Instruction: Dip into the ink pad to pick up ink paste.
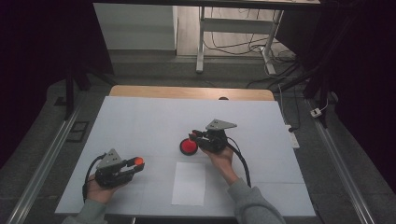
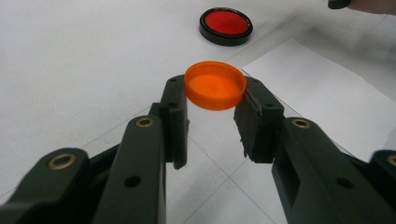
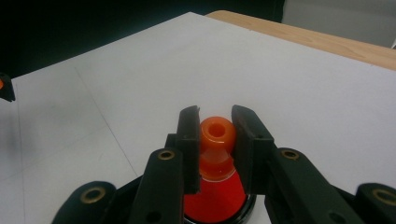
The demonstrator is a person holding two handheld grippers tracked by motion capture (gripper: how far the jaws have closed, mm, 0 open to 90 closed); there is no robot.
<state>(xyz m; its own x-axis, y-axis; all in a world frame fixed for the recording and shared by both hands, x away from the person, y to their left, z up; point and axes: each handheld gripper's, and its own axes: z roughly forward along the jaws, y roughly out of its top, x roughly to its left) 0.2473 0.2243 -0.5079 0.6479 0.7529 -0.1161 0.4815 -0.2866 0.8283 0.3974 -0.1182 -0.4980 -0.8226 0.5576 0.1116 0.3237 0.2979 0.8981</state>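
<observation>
Between the jaws of the left gripper [image 2: 212, 109] sits an orange cap [image 2: 215, 85], pinched by its rim at the very tips, open side up and roughly level, so the jaws are closed on it and stand only as far apart as the cap is wide. Ahead of this gripper, a little to its right in the left gripper view, a red disc with a black rim [image 2: 226, 24] lies flat on the white table [image 2: 70, 56], well apart from the cap, and a white sheet of paper [image 2: 322, 88] lies to the right of the jaws. From the high view, the left gripper [image 1: 135, 164] is held low near the table's front left part, with the cap [image 1: 138, 161] at its tip. Over by the disc [image 1: 189, 147], the right gripper [image 1: 194, 136] points toward it. Its own view shows its jaws [image 3: 215, 140] clamped on an orange nozzle [image 3: 216, 132] with a hole in its rounded top, and just below the jaws the nozzle widens into a red cone-shaped body [image 3: 215, 198] above the black rim.
</observation>
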